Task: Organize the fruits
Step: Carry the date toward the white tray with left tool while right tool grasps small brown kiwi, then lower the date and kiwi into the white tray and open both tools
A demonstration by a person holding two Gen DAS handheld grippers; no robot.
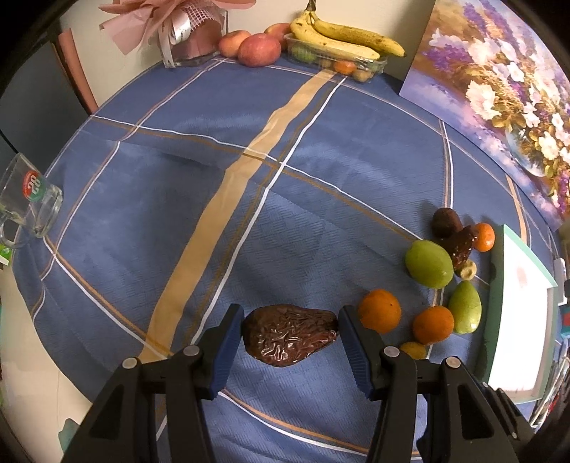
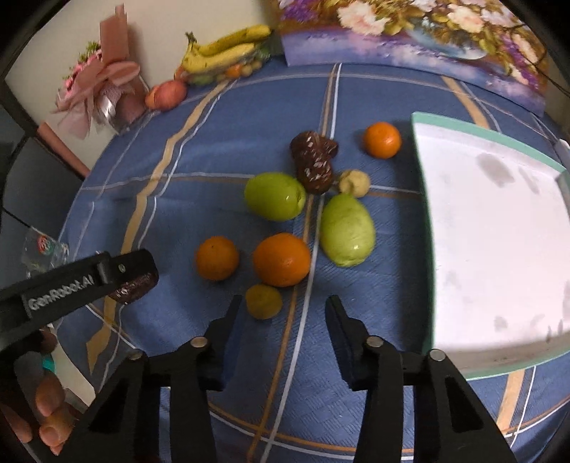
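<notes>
My left gripper (image 1: 290, 336) has a wrinkled brown date (image 1: 290, 334) between its blue pads, which touch both its ends; it also shows in the right wrist view (image 2: 133, 286). My right gripper (image 2: 285, 313) is open and empty above the blue cloth, just in front of a small yellow fruit (image 2: 263, 300). Beyond lie two oranges (image 2: 281, 259) (image 2: 216, 258), two green fruits (image 2: 275, 196) (image 2: 347, 229), brown dates (image 2: 313, 156), a third orange (image 2: 382, 139) and a pale small fruit (image 2: 353, 182). A white tray with a green rim (image 2: 424, 185) sits on the right.
Bananas (image 1: 342, 35) on a clear plastic box, apples (image 1: 258, 50) and a pink bouquet (image 1: 178, 25) stand at the table's far edge. A flower painting (image 1: 498, 89) leans at the back right. A glass mug (image 1: 30, 199) stands at the left edge.
</notes>
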